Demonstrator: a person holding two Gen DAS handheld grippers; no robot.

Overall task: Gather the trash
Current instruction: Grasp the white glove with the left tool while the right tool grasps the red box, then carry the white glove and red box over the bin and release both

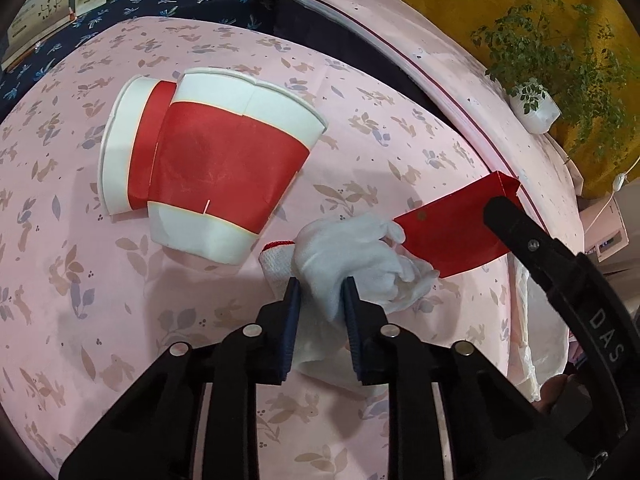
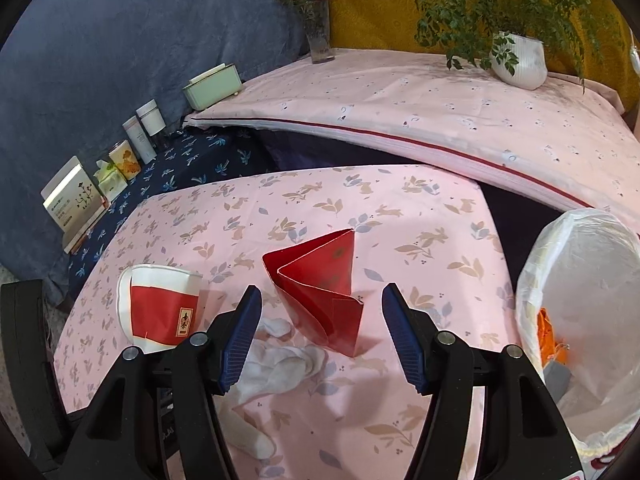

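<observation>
My left gripper (image 1: 320, 288) is shut on a white glove (image 1: 352, 256) that lies on the pink table cloth (image 1: 80, 300). Two flattened red and white paper cups (image 1: 216, 168) lie just beyond it to the left. A folded red envelope (image 2: 324, 300) stands on the cloth; it also shows in the left wrist view (image 1: 448, 236). My right gripper (image 2: 322, 306) is open, with its jaws on either side of the envelope, not touching it. The glove (image 2: 276, 356) and a cup (image 2: 160, 308) show to its left.
A bin lined with a white plastic bag (image 2: 580, 300) stands at the table's right edge, with orange trash inside. A higher pink-covered surface (image 2: 400, 108) behind holds a potted plant (image 2: 520, 60), a vase (image 2: 318, 28) and a box. Boxes and bottles (image 2: 120, 164) line the left wall.
</observation>
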